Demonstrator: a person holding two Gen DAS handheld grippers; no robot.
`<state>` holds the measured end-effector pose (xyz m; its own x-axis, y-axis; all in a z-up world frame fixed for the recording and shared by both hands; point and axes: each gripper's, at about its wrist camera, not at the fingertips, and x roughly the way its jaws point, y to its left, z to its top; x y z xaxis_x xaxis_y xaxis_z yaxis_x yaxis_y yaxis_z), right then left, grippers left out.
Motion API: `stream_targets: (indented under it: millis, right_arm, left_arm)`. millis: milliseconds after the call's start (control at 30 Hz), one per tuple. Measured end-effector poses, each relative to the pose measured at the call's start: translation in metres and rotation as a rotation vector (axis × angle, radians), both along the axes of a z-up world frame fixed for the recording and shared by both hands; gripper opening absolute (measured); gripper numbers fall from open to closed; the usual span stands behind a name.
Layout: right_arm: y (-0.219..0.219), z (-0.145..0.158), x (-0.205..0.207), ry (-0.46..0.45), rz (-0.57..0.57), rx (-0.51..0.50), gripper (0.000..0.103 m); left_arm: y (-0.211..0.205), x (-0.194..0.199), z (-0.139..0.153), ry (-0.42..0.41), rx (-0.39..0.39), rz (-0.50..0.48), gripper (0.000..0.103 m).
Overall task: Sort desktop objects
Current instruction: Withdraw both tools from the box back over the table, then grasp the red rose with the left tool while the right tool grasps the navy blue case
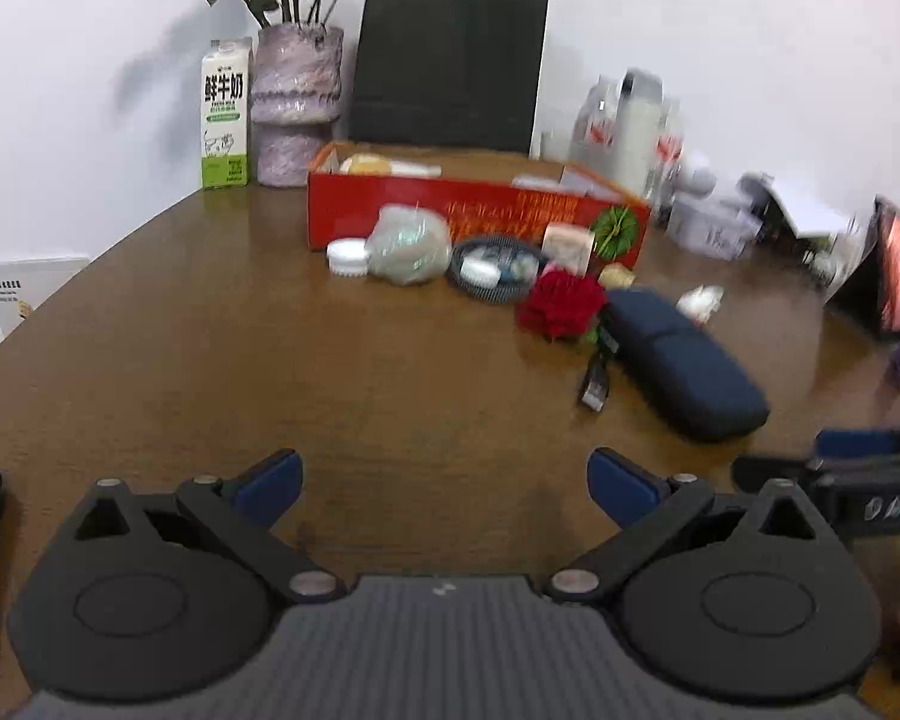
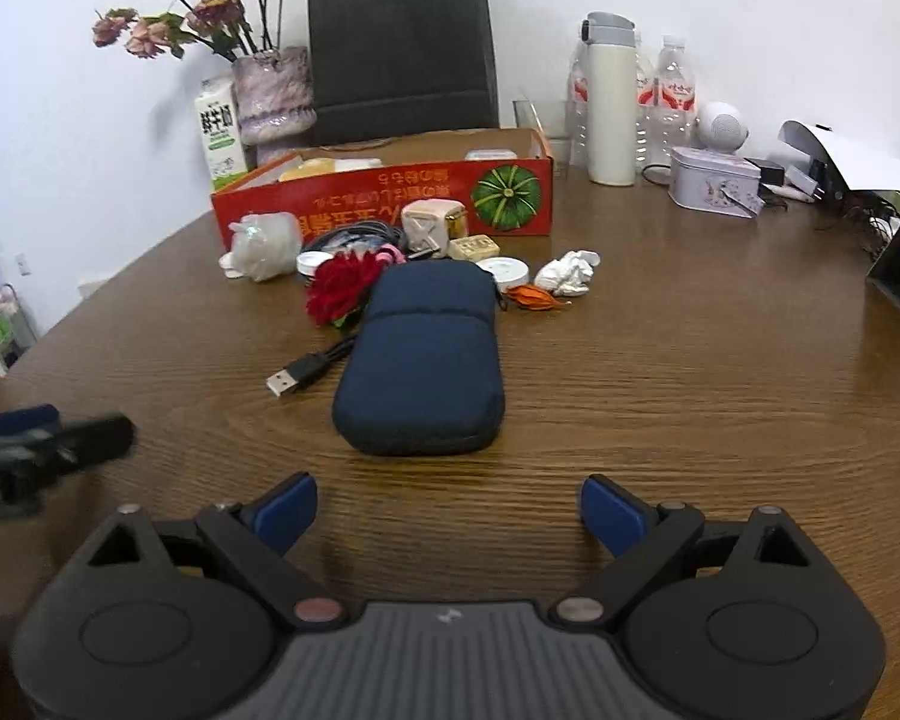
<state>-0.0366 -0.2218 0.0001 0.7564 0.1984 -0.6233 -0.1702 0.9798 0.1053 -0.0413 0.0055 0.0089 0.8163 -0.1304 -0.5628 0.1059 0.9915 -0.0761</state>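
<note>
Both pairs of tongs hang low over the near, bare part of the brown wood-grain worktop [image 2: 690, 360], so the sorting looks to be at its approach step, with nothing picked up yet. The left tongs [image 1: 444, 480] stand spread wide with only bare wood between their blue pads. Beyond them, at the far left of the clutter, a small white round lid [image 1: 347, 258] lies beside a crumpled clear plastic bag [image 1: 407, 245], then a dark mesh dish [image 1: 493, 269] of small items, all just in front of the long red cardboard box [image 2: 390, 195] printed with a green pumpkin, which I take to be where things go. Next comes a red artificial rose [image 2: 343, 288], a black USB cable [image 2: 297, 377] trailing toward us, and the navy fabric zip pouch [image 2: 423, 360]. The right tongs [image 2: 448, 510] are equally wide and empty, lined up squarely with the pouch's near end but short of it. To the right lie a white crumpled tissue [image 2: 567, 273] and an orange scrap [image 2: 534, 297]. The next move, I judge, calls for carrying the right tongs forward until the pads straddle the pouch, then closing.
</note>
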Motion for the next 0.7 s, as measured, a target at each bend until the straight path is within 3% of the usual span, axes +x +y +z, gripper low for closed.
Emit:
stream_targets:
  millis: [100,200,367,567,700]
  right_arm:
    - [-0.004,-0.003,-0.001,-0.021,-0.020,0.022,0.095]
    - [-0.006,-0.004,-0.003,-0.023,-0.017,0.046,0.095]
    - [-0.003,-0.003,0.000,-0.025,-0.036,0.024,0.095]
    - [0.012,0.008,0.026,-0.040,0.006,-0.018,0.095]
    - [0.012,0.013,0.064,-0.008,0.002,0.017,0.088]
  left_arm:
    - [0.000,-0.003,-0.002,-0.004,-0.007,-0.010,0.103]
    - [0.004,0.001,-0.005,0.044,-0.035,-0.006,0.103]
    - [0.013,0.003,-0.006,0.050,-0.091,0.018,0.103]
    - [0.010,0.011,-0.001,0.056,-0.121,-0.032,0.103]
    - [0.000,0.029,0.010,0.033,-0.095,-0.088,0.103]
